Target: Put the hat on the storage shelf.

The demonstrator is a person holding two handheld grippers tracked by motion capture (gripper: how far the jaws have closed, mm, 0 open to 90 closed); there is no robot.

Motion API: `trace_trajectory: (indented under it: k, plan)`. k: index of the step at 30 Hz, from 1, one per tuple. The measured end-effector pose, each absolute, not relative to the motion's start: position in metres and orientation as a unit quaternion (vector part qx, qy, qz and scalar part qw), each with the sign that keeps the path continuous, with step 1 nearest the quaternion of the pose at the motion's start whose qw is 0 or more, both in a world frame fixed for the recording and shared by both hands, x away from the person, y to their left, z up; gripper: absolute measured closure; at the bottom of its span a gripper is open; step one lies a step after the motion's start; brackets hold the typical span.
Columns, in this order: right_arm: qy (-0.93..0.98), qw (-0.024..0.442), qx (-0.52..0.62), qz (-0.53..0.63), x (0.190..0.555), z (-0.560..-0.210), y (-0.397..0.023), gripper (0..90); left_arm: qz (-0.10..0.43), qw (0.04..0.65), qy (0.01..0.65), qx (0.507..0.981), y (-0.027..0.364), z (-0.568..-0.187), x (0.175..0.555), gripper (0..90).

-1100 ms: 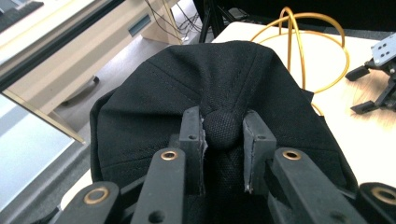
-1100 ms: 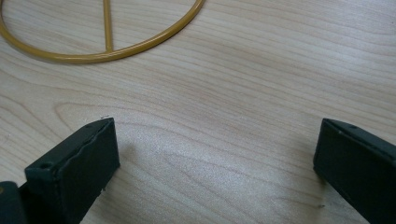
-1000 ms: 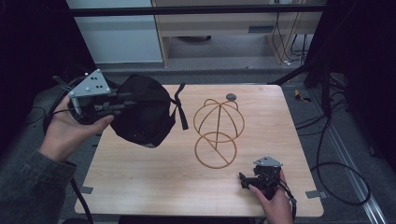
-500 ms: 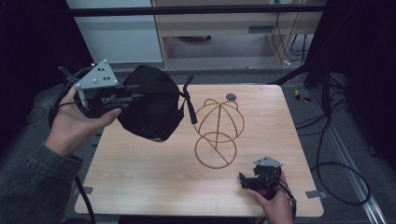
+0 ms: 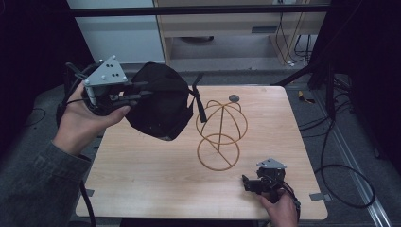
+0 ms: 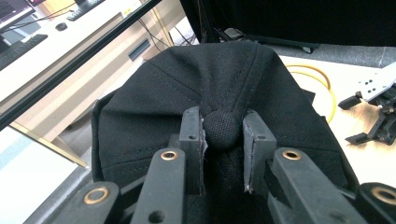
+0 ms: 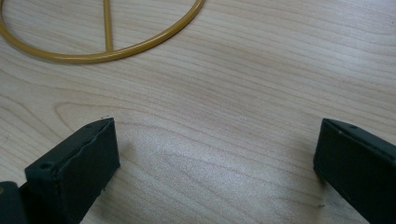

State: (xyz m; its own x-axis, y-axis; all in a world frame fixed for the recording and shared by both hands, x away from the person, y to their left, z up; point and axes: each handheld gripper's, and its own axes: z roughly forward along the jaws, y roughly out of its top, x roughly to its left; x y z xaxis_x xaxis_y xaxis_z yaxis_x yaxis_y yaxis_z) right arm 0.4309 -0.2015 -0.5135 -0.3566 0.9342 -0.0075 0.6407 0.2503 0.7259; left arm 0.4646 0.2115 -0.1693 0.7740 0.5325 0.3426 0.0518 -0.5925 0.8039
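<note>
While left gripper [image 6: 223, 135] jaws clamp black cap [image 5: 158, 101] button, right gripper [image 5: 249, 183] jaws gape over table [image 5: 142, 175].

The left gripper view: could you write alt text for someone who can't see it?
A black cap is held by a claw whose two black jaws pinch the round fabric button on its crown. To the right lie a wooden table, part of a yellow wire ring, and a second claw farther off.

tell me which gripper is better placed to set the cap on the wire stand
Left. The left gripper already pinches the black cap by its top button, beside the wire stand; the right gripper rests open, empty, on the table.
</note>
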Motion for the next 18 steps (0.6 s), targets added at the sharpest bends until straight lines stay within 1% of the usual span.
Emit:
trace_trajectory:
  k: [8,14,18]
  plan:
    - [0.758,0.228,0.518,0.324,0.431,-0.514,-0.202,0.4,0.295,0.418,0.17,0.842,0.204,-0.165,0.469,73.2]
    - [0.758,0.228,0.518,0.324,0.431,-0.514,-0.202,0.3,0.284,0.433,0.178,0.837,0.2,-0.163,0.475,73.2]
    - [0.758,0.228,0.518,0.324,0.431,-0.514,-0.202,0.4,0.287,0.433,0.173,0.837,0.193,-0.158,0.475,73.2]
